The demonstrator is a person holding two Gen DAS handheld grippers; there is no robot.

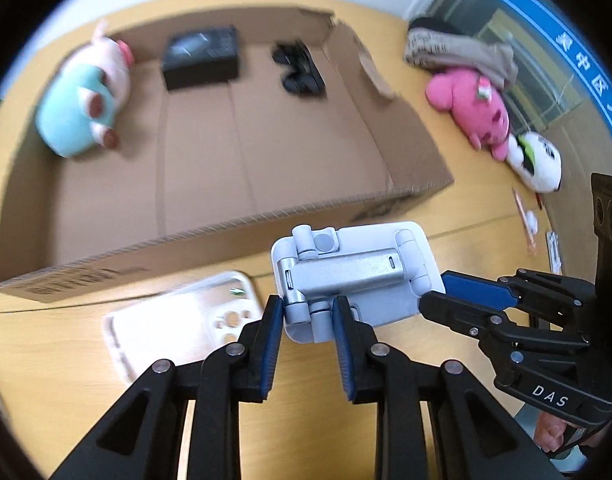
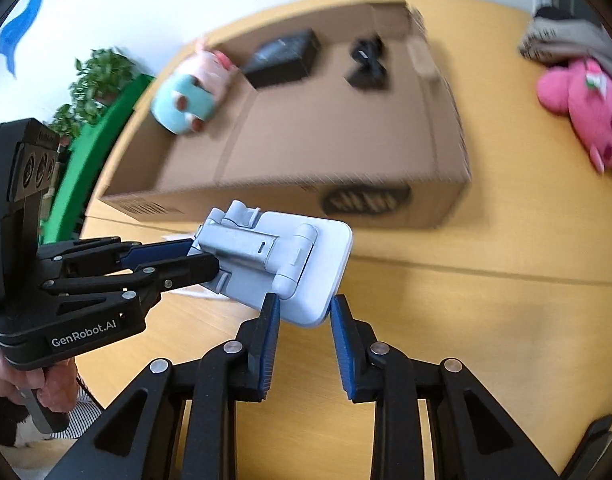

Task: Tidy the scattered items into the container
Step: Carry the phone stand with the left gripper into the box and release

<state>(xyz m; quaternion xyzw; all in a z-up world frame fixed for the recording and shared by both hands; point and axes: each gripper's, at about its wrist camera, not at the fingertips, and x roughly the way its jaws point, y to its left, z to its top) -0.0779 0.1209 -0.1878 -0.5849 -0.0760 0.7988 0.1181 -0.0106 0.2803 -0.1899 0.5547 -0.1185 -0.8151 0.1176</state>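
A white and grey folding phone stand (image 1: 358, 264) (image 2: 282, 252) hangs above the wooden table, in front of the open cardboard box (image 1: 146, 260) (image 2: 266, 200). My left gripper (image 1: 308, 312) (image 2: 204, 256) is shut on the stand's hinged left end. My right gripper (image 2: 305, 308) (image 1: 436, 292) is shut on its flat plate at the other end. Inside the box lie a teal and pink plush pig (image 1: 82, 104) (image 2: 190, 92), a black box (image 1: 202, 56) (image 2: 286, 56) and a small black item (image 1: 300, 68) (image 2: 366, 64).
A clear phone case (image 1: 178, 320) lies on the table below the stand. To the right of the box lie a pink plush (image 1: 474, 108) (image 2: 586, 108), a white plush (image 1: 538, 160), a beige cloth (image 1: 458, 52) and small flat items (image 1: 530, 220). A hand (image 2: 30, 384) grips the left handle.
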